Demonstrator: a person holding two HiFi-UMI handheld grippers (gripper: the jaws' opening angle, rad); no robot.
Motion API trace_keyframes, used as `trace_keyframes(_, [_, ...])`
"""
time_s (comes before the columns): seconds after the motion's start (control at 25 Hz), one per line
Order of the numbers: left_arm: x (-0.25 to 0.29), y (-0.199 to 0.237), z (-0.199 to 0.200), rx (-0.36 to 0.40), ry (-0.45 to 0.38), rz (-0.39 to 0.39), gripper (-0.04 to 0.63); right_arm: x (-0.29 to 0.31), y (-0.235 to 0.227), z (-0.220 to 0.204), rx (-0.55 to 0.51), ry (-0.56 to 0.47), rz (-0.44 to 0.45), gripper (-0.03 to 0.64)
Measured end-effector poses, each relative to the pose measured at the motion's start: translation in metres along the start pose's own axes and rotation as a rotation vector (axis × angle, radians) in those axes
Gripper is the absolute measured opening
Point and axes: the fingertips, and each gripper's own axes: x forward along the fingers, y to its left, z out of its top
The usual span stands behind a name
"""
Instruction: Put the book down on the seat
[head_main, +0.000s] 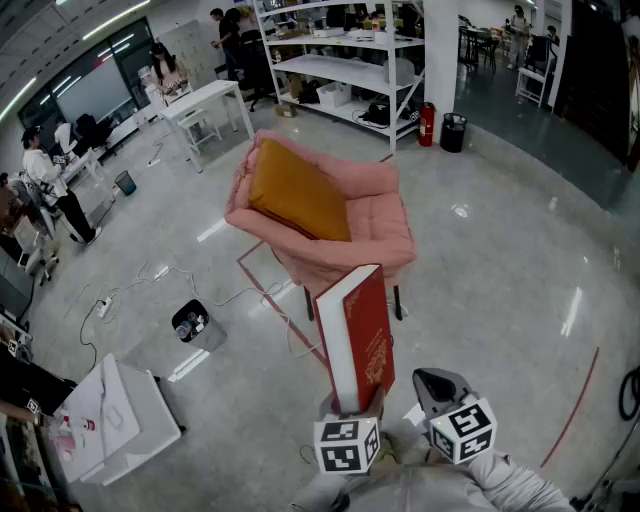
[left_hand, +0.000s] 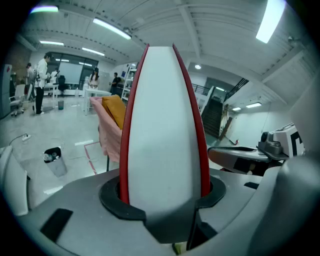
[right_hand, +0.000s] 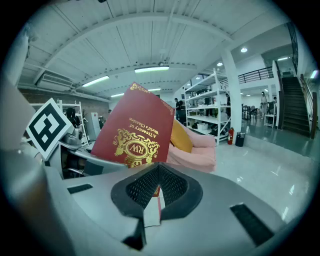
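A thick red hardback book (head_main: 358, 335) stands upright in my left gripper (head_main: 352, 405), which is shut on its lower end. In the left gripper view the white page edge of the book (left_hand: 162, 125) fills the middle, with the left gripper (left_hand: 165, 195) clamped on both red covers. My right gripper (head_main: 438, 388) hangs just right of the book, shut and holding nothing. The right gripper view looks past that gripper (right_hand: 157, 185) at the gold-stamped cover (right_hand: 135, 132). The pink armchair (head_main: 375, 225) stands ahead on the floor, an orange cushion (head_main: 295, 190) leaning on its seat and back.
A small bin (head_main: 192, 322) and loose cables lie on the floor to the left. A white cabinet (head_main: 115, 415) stands at lower left. Red tape lines mark the floor around the chair. Shelving (head_main: 340, 60) and a fire extinguisher (head_main: 427, 124) stand behind; people work at far left.
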Motion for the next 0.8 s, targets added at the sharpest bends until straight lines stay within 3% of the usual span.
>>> trace_keyframes(0.32, [-0.064,-0.003,-0.036,0.055,-0.055,0.041,0.242,-0.037,0.060,-0.025,0.016,-0.057,0.022,0.005])
trace_keyframes(0.64, [-0.097,-0.019,-0.089,0.052,0.037,0.053,0.242,-0.072,0.073,-0.058,0.085,-0.033,0.007,0.005])
trace_keyframes(0.8, [-0.095,-0.025,-0.093,0.042,0.068,0.037,0.242,-0.080,0.067,-0.061,0.099,-0.021,-0.006,0.005])
